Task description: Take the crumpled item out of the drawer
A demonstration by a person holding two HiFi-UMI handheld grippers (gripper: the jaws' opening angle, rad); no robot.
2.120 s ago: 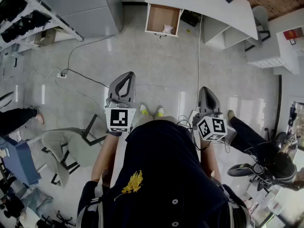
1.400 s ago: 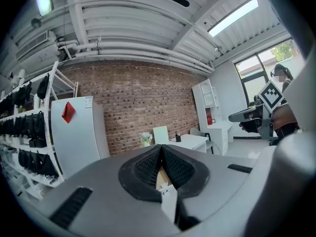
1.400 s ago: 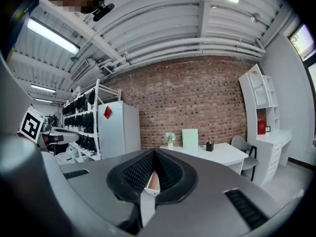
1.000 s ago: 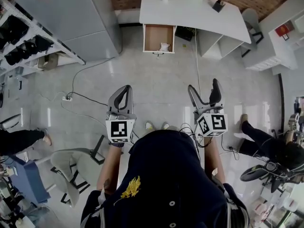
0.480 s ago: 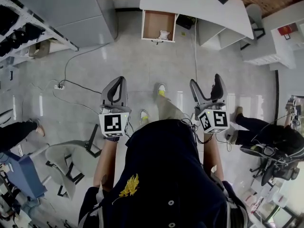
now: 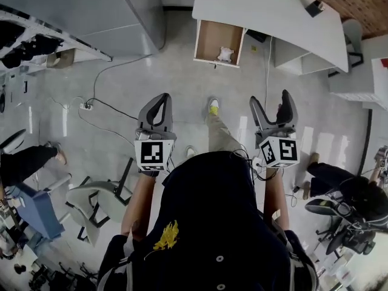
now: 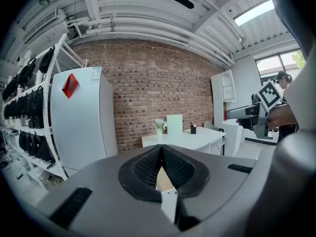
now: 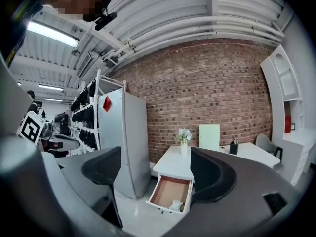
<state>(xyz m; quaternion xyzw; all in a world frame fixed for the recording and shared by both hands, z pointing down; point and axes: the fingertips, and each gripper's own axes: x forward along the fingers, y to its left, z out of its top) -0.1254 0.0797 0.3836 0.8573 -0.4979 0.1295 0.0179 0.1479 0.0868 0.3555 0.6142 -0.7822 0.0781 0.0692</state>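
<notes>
White and crumpled, the item [image 6: 225, 54] is seen lying in the open drawer [image 6: 211, 36], close to its front edge and towards the right side. The drawer is pulled out from under the white desk [image 6: 267, 11], which stands against a brick wall [image 8: 207, 98]. Both are well apart from the person, with a broad stretch of grey floor [image 6: 182, 77] between, so nothing can be reached from this spot. One foot [image 6: 213, 107] is set forward, and the step in hand is judged to be the walk up to the drawer. Both tools are carried level in front of the body and pointed at the desk, presumably so that the drawer is kept in sight on the way. The left gripper [image 6: 160, 99] is shown with its jaws pressed together and nothing between them; only a narrow slit is left lower down, behind the tips. The right gripper [image 6: 271, 105] is held with its jaws wide apart and empty, and the drawer and the item are framed in the gap, which suggests that this one is meant for the pick. Nothing is touched by either.
</notes>
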